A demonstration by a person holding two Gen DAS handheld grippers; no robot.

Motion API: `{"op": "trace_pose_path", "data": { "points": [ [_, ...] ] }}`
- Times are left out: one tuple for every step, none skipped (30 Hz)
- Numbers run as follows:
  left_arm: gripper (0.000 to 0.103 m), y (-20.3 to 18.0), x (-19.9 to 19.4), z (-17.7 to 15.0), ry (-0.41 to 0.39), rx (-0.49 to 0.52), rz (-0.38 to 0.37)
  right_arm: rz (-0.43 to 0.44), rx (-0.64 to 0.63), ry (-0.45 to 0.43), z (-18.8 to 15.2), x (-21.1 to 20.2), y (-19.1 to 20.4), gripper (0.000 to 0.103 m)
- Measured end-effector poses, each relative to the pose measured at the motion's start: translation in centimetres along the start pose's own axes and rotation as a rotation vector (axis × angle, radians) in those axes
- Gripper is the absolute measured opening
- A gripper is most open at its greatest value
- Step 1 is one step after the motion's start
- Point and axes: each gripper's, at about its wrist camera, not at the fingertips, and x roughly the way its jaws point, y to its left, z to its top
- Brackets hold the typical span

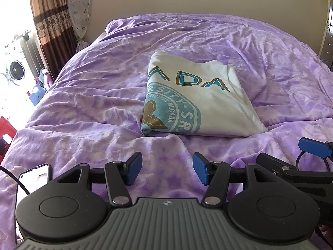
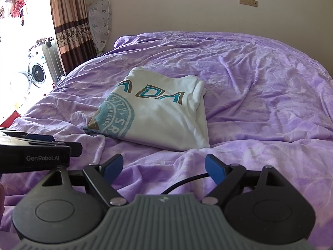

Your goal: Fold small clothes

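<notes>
A white T-shirt with teal and brown print lies folded into a compact rectangle on the purple bedspread. It also shows in the right wrist view. My left gripper is open and empty, hovering over the bedspread a short way in front of the shirt's near edge. My right gripper is open and empty too, also short of the shirt. The right gripper's blue pad shows at the right edge of the left wrist view. The left gripper's body shows at the left of the right wrist view.
A phone with a cable lies on the bed at near left. A curtain, a washing machine and a wrapped fan stand beyond the bed's far left corner. A cable runs under my right gripper.
</notes>
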Motion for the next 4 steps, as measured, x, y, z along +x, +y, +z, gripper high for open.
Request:
{"op": "trace_pose_path", "data": {
  "points": [
    [0.066, 0.01, -0.06, -0.01, -0.004, 0.002, -0.001, 0.0, 0.0, 0.0, 0.0, 0.0, 0.01, 0.082],
    [0.066, 0.03, -0.1, -0.02, -0.007, 0.002, 0.0, 0.0, 0.0, 0.0, -0.01, 0.0, 0.03, 0.082],
    [0.066, 0.06, -0.15, -0.02, -0.01, 0.002, 0.0, 0.0, 0.0, 0.0, 0.01, 0.0, 0.01, 0.082],
    [0.066, 0.11, -0.17, -0.01, -0.012, 0.001, -0.002, 0.0, 0.0, 0.0, 0.01, 0.0, 0.0, 0.082]
  ]
}}
